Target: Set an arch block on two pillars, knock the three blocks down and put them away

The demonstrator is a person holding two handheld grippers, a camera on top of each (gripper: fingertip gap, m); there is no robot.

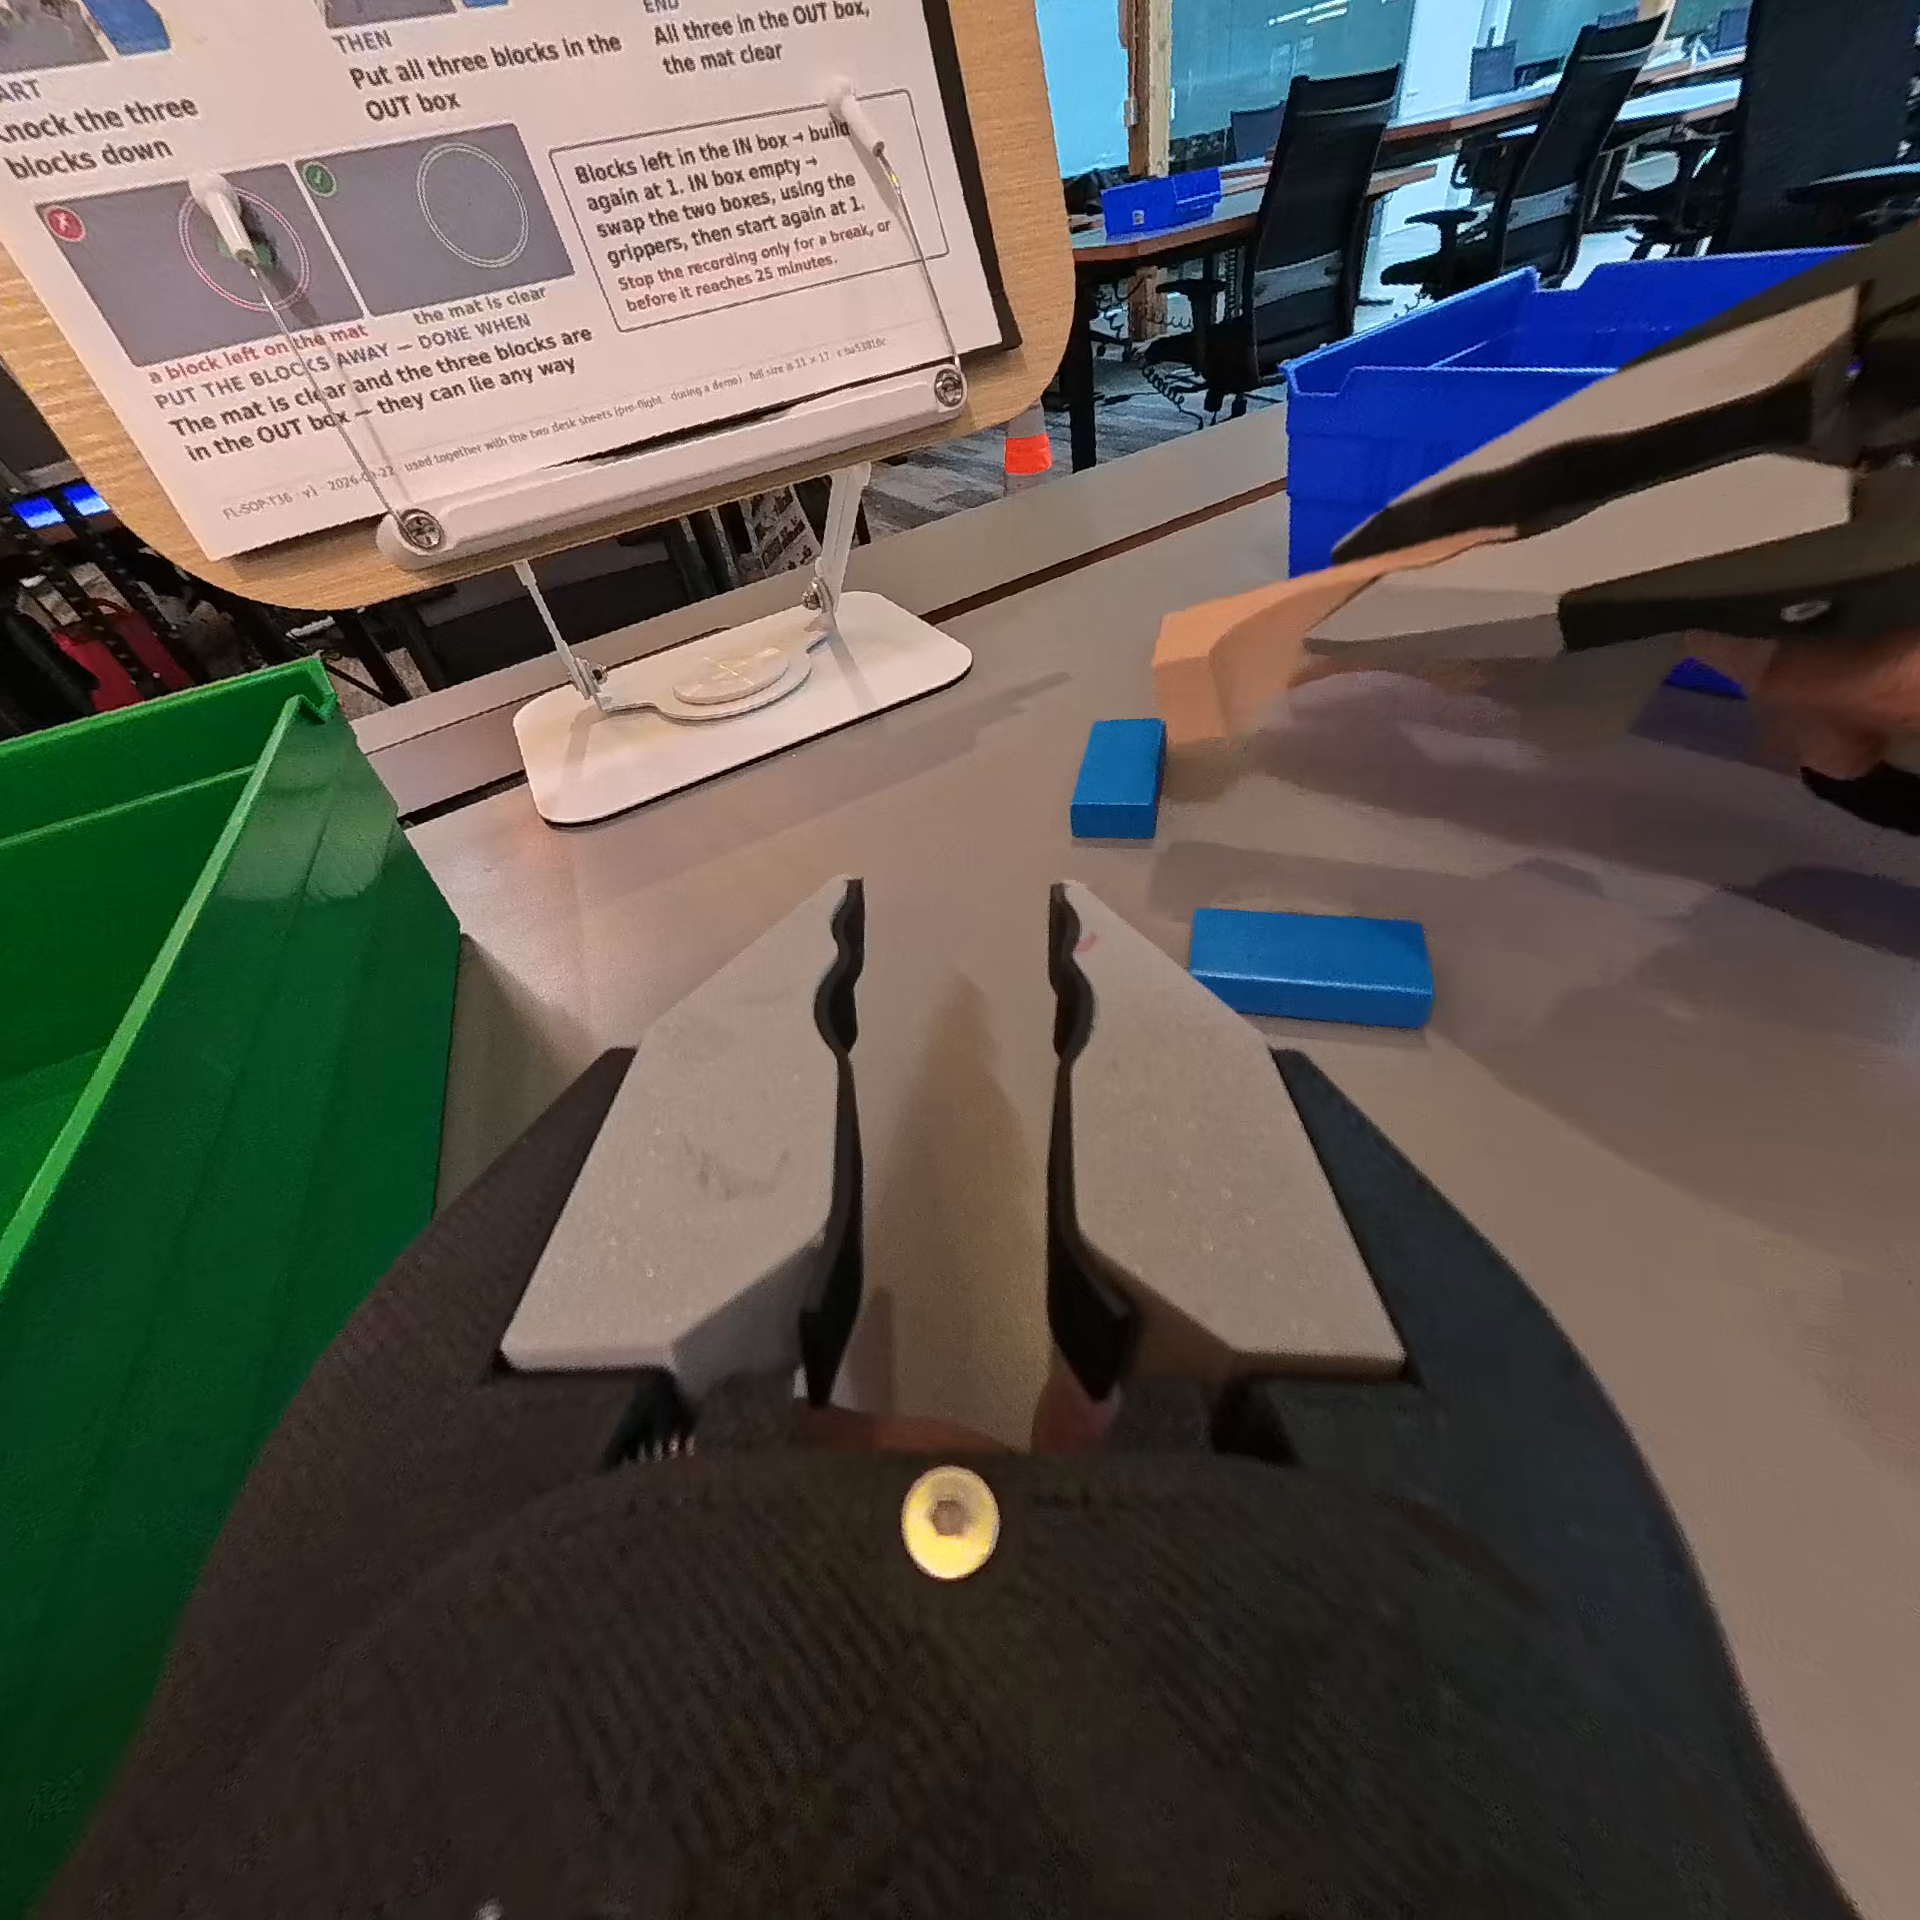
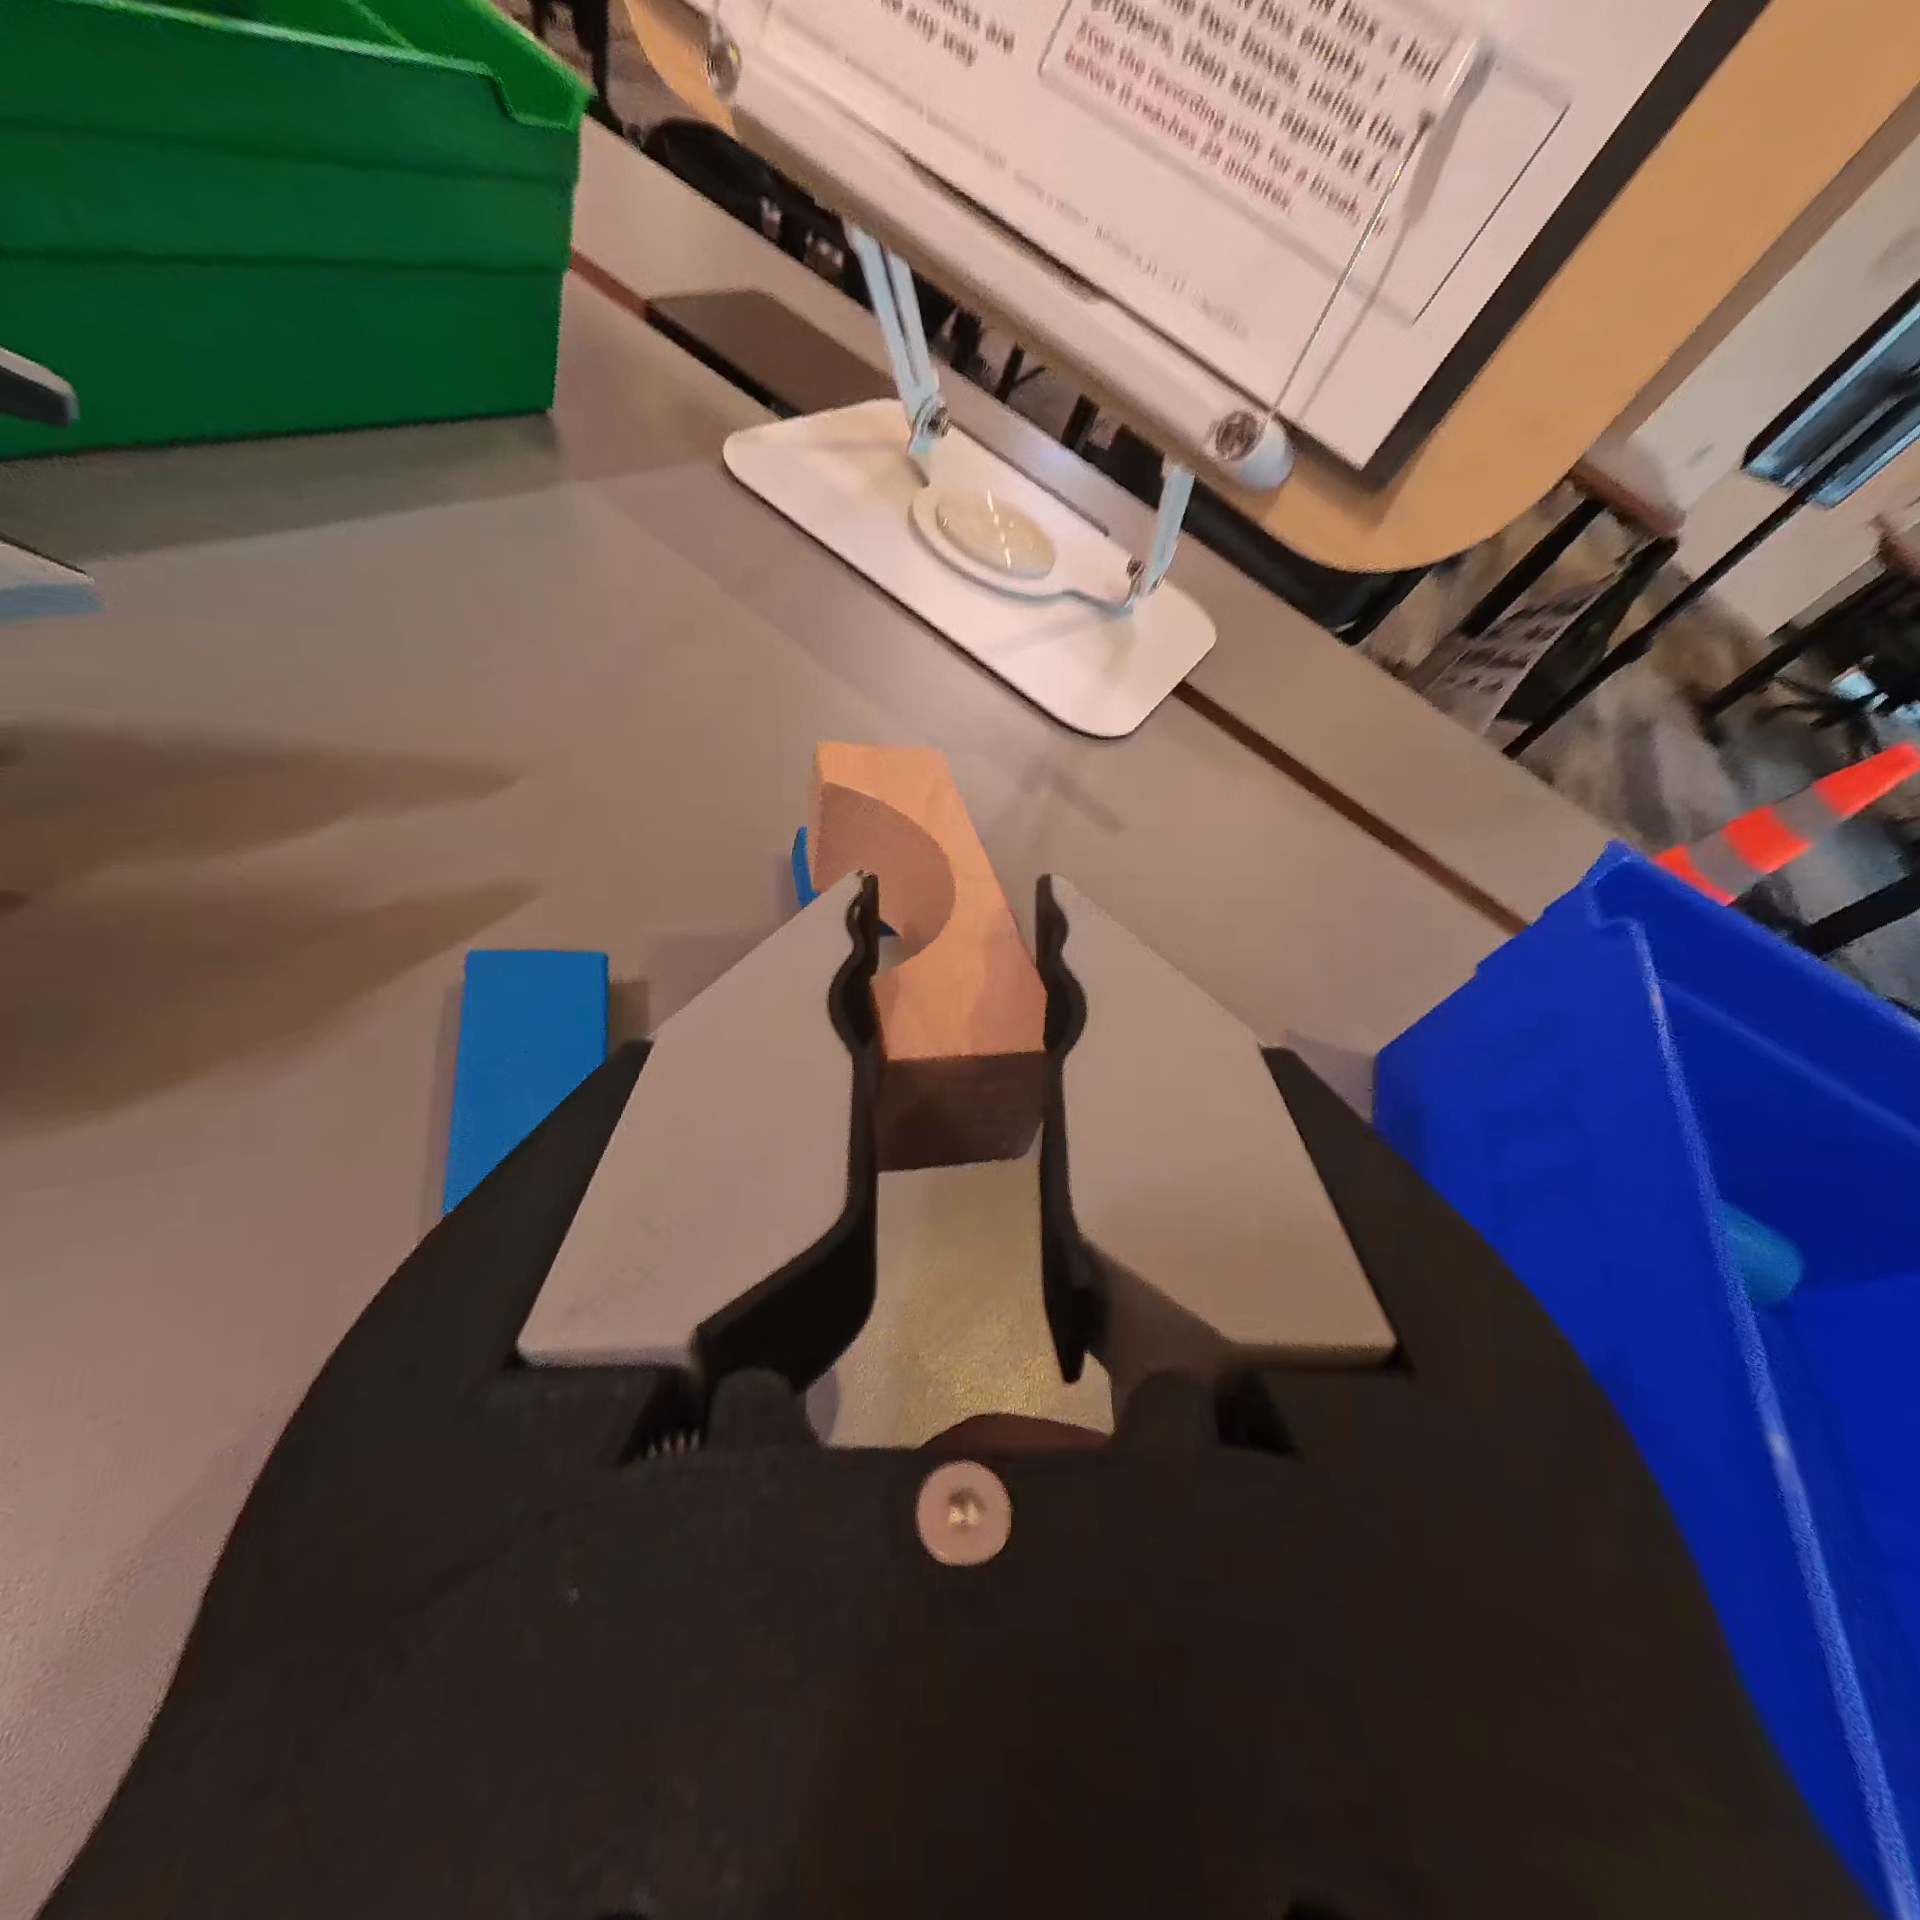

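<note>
In the right wrist view my right gripper (image 2: 956, 888) is shut on a tan wooden arch block (image 2: 961, 966), with both pads against its near end. The arch points away from me, its curved cut-out facing left. The left wrist view shows that gripper (image 1: 1330, 597) holding the arch (image 1: 1210, 665) just over the grey table (image 1: 935, 790). Two blue pillar blocks lie flat on the table, one near the arch (image 1: 1118, 777) and one closer (image 1: 1311, 966). One of them also shows in the right wrist view (image 2: 525, 1060). My left gripper (image 1: 956, 894) is open and empty, left of the blocks.
A green bin (image 1: 156, 987) stands at the left next to my left gripper. A blue bin (image 1: 1455, 395) stands at the right, close to my right gripper (image 2: 1662, 1195), with a blue piece (image 2: 1756, 1262) inside. A white stand (image 1: 727, 707) with an instruction sheet is at the back.
</note>
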